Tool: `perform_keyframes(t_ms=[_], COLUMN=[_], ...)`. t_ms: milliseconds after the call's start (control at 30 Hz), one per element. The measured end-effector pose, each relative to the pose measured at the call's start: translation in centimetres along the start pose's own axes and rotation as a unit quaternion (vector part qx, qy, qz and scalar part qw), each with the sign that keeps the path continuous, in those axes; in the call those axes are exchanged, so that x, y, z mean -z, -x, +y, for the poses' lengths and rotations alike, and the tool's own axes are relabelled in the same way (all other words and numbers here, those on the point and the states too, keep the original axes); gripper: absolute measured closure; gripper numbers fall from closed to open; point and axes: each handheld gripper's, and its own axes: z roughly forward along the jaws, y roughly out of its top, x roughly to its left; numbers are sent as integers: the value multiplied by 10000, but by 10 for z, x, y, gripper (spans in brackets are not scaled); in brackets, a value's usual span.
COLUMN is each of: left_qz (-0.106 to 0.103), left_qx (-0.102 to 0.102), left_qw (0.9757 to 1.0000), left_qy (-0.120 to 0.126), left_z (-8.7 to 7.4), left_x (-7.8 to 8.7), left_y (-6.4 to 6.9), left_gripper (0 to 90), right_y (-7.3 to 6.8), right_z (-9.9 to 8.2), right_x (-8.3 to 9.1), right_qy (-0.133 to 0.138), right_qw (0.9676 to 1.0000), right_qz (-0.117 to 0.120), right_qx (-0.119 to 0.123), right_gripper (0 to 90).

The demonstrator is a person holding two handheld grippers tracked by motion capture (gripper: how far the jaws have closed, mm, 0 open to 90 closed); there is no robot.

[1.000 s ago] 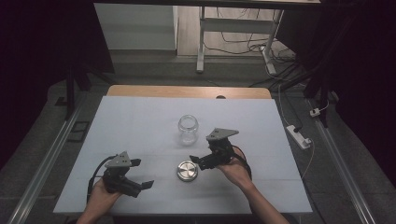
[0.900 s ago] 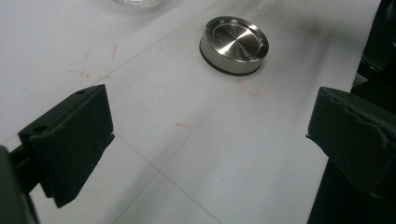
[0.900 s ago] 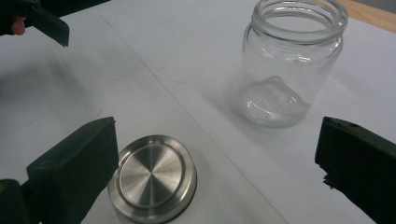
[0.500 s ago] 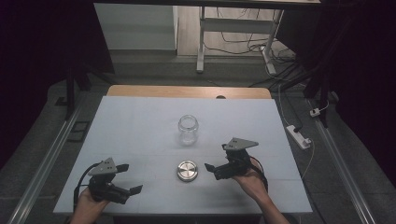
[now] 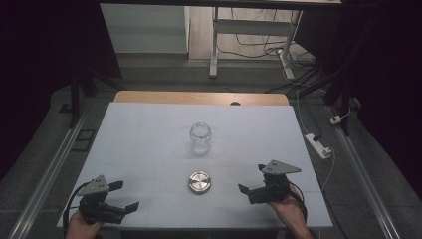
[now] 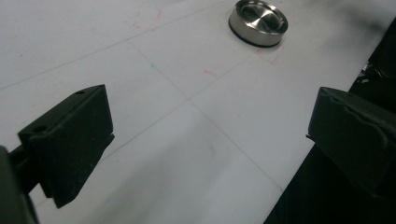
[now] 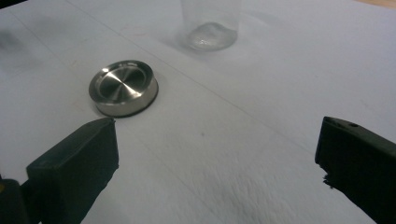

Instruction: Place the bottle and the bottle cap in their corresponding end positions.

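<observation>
A clear glass jar [image 5: 200, 138] stands upright and lidless near the middle of the white table [image 5: 149, 129]; its base [image 7: 210, 32] shows in the right gripper view. Its round metal lid [image 5: 199, 181] lies flat in front of the jar, also as the lid [image 6: 258, 22] and the lid [image 7: 124, 87]. My left gripper [image 5: 123, 197] rests open at the front left corner, well left of the lid, holding nothing. My right gripper [image 5: 253, 181] is open to the right of the lid, near the front edge, jaws empty.
A wooden strip [image 5: 199, 97] runs along the table's far edge. On the floor to the right lies a white power strip [image 5: 318, 145] with cables. A desk frame [image 5: 214, 45] stands behind the table.
Both grippers have pulled back toward the front edge and outward from the lid, the left one to the left corner, the right one to the right. Jar and lid have stayed put.
</observation>
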Motion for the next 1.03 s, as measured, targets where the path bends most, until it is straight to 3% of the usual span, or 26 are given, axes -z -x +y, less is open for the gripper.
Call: perform_keyframes(t_ms=[367, 633, 800, 1033], left_qz=[260, 486, 590, 550], left_qx=[105, 135, 221, 198], left_qw=[9995, 9984, 9974, 9972], left_qy=[-125, -260, -336, -458], left_z=[-15, -22, -25, -23], left_x=[9, 12, 14, 11], left_y=[-2, -2, -2, -2], left_gripper=[8, 6, 7, 6], right_y=[8, 13, 14, 15], right_z=[-26, -48, -54, -55], right_x=[29, 43, 48, 48], right_qy=[11, -192, -254, -402], right_qw=[9988, 9962, 9955, 9951], right_qz=[-414, -689, -702, -657], right_qx=[-255, -489, -578, -623], right_gripper=[0, 0, 0, 0])
